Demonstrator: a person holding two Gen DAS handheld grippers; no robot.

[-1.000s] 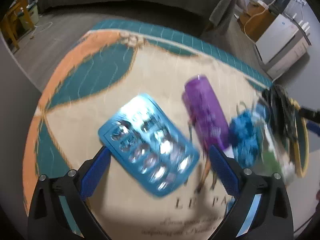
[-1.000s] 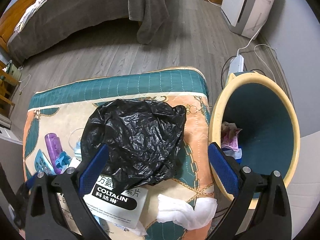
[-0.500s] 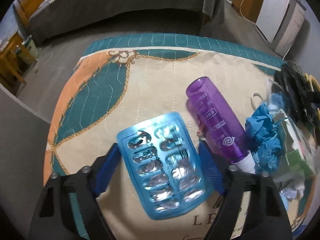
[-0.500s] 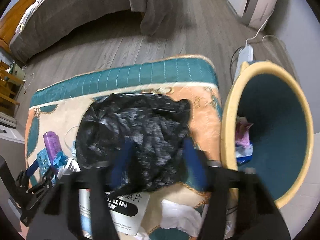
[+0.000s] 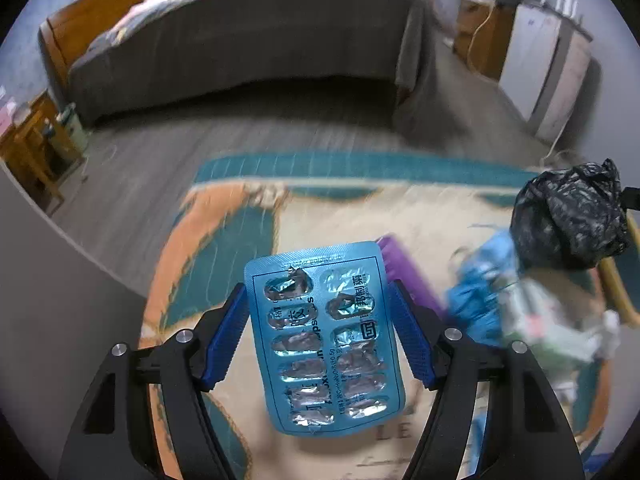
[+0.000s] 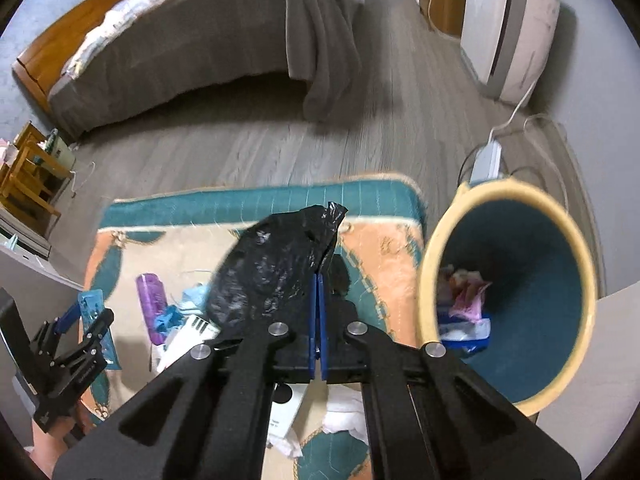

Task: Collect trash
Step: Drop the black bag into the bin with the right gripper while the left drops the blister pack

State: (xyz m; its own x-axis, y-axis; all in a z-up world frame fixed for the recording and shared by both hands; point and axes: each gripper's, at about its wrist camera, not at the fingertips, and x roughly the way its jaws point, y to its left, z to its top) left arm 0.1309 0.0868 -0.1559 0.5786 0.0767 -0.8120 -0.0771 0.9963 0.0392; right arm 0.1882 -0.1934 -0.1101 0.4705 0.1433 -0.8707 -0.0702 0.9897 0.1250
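My left gripper [image 5: 318, 332] is shut on a blue empty pill blister pack [image 5: 324, 336] and holds it lifted above the patterned cloth-covered table [image 5: 224, 224]. It also shows at the left of the right wrist view [image 6: 90, 312]. My right gripper [image 6: 319, 304] is shut on a crumpled black plastic bag [image 6: 276, 264], raised off the table; the bag also shows in the left wrist view [image 5: 568, 216]. A yellow-rimmed teal trash bin [image 6: 576, 240] stands right of the table with some wrappers inside.
A purple bottle [image 6: 150, 300], blue crumpled trash [image 5: 480, 304], a white box [image 6: 284, 412] and white tissue [image 6: 344, 420] lie on the table. A bed [image 6: 192, 40] and a white appliance [image 6: 508, 20] stand beyond on the wooden floor.
My left gripper closed on the blister pack and lifted it. My right gripper closed on the black bag and raised it off the table.
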